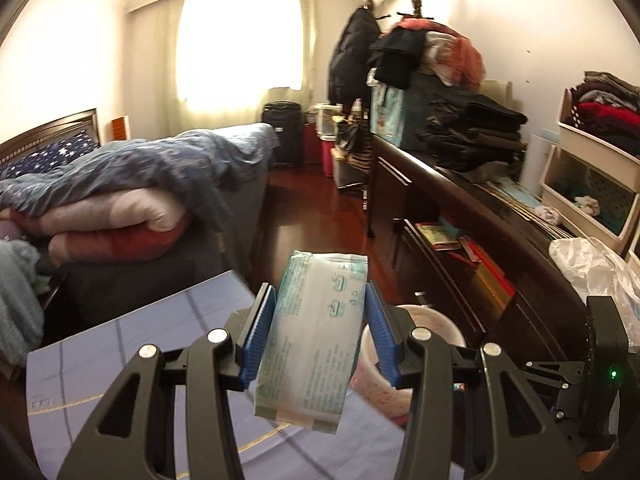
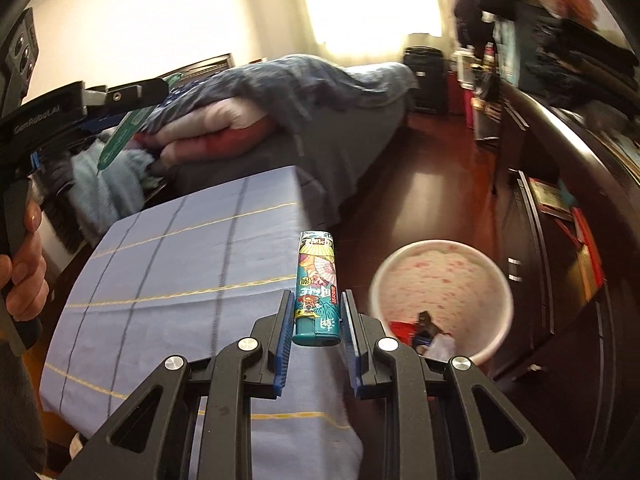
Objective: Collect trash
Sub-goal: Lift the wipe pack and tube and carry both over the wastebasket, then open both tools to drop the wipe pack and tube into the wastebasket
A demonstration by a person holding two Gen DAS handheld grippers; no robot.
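The left gripper (image 1: 320, 320) is clamped across the width of a flat, pale green-and-white printed plastic packet (image 1: 312, 328), its ribbed blue pads (image 1: 260, 336) pressing the long edges so the soft pack stands on end between them and overhangs front and back; that sideways pinch suits a limp, pillowy wrapper that would fold if taken by one corner. The right gripper (image 2: 316, 320) is closed tight on the lower part of a small teal lighter with a colourful printed label (image 2: 318, 284), a hard, slim, rounded-rectangular body that stands upright and sticks out well past the fingertips. Both pieces are held in the air above the edge of a table covered with a blue-grey cloth crossed by dark and yellow lines (image 2: 160, 272), and, in my judgement, they are being carried toward the round white waste bin with a pink-flecked liner (image 2: 440, 276) that stands on the glossy red-brown wooden floor (image 2: 432, 200) just beside the table. The bin already holds some scraps, red and dark wrappers at its bottom. The lighter sits nearer the bin's rim in the right wrist view; the packet partly hides the bin in the left one.
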